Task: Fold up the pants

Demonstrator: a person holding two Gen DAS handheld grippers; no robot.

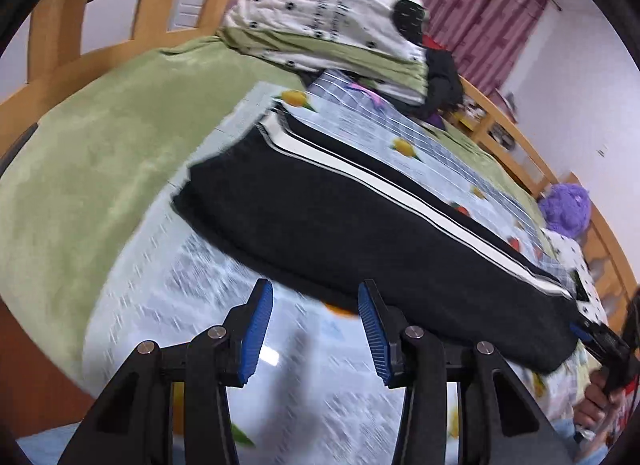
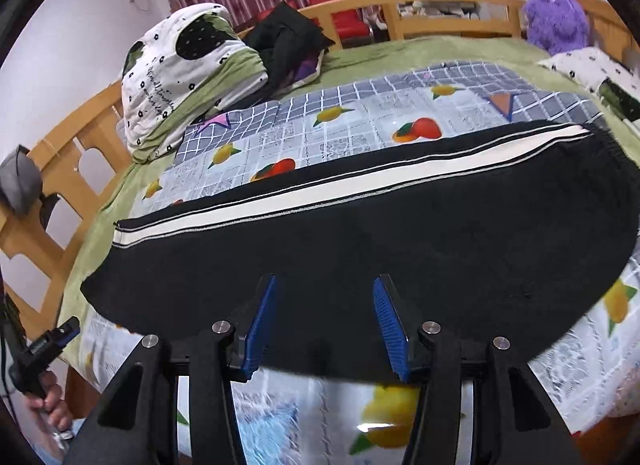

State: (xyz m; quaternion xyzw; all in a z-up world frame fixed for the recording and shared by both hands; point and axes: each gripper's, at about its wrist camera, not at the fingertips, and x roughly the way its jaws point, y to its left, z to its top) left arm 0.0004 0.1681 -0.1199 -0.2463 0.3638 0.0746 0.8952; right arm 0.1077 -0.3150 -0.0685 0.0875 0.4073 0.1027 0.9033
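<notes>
Black pants (image 1: 360, 225) with a white side stripe lie flat and lengthwise on the fruit-print sheet, legs stacked. They also show in the right wrist view (image 2: 360, 241), waistband at the right. My left gripper (image 1: 316, 297) is open and empty, over the sheet just short of the pants' near edge. My right gripper (image 2: 324, 293) is open and empty, its fingertips above the pants' near edge. The right gripper (image 1: 588, 331) shows at the far right of the left wrist view, and the left gripper (image 2: 64, 335) at the lower left of the right wrist view.
A folded white and green quilt (image 2: 176, 77) and dark clothes (image 2: 288, 41) lie at the far side of the bed. A purple plush toy (image 2: 556, 13) sits at the far right. A wooden bed frame (image 2: 440, 5) rings the mattress. A green blanket (image 1: 100, 145) lies under the sheet.
</notes>
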